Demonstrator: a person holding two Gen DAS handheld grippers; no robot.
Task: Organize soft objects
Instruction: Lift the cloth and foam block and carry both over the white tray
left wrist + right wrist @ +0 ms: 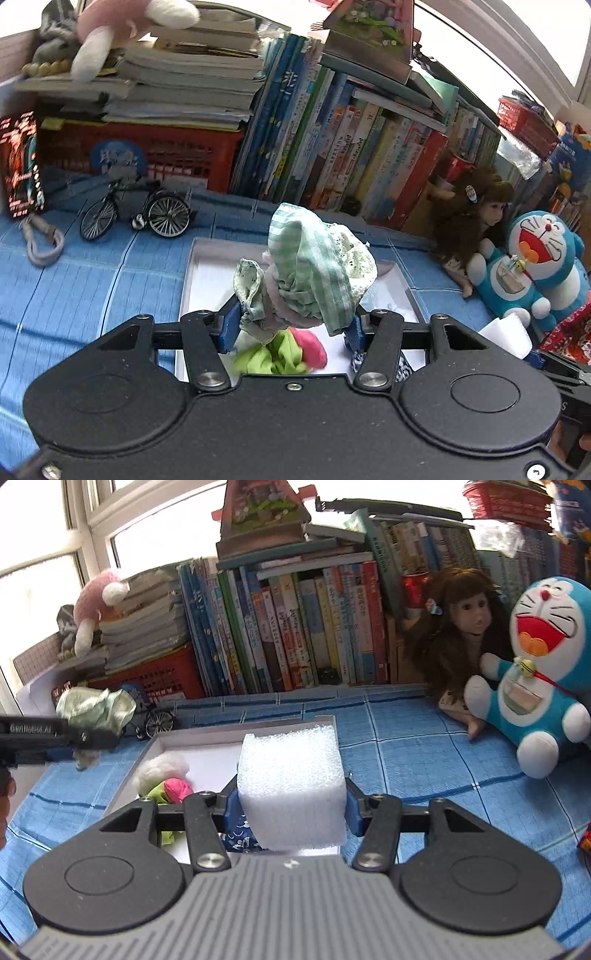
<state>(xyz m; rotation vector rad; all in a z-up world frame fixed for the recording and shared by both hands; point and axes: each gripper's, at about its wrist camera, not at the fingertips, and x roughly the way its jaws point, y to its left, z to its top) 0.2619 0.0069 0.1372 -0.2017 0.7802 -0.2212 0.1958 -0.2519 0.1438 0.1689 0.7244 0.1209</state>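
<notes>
Lettering "GenRobot AI" shows on the left gripper at the left edge of the right wrist view, its jaws clamped on a green striped cloth bundle. Below, the white box holds a fluffy white ball and a pink-and-green cloth. The right gripper squeezes a white foam block over the box's right edge; blue tablecloth lies open beside it.

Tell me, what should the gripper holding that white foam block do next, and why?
Probably lower the foam block into the white box and let go. The right gripper grips it just above the box, where a pink and green soft toy already lies, with bare floor beside it.
</notes>
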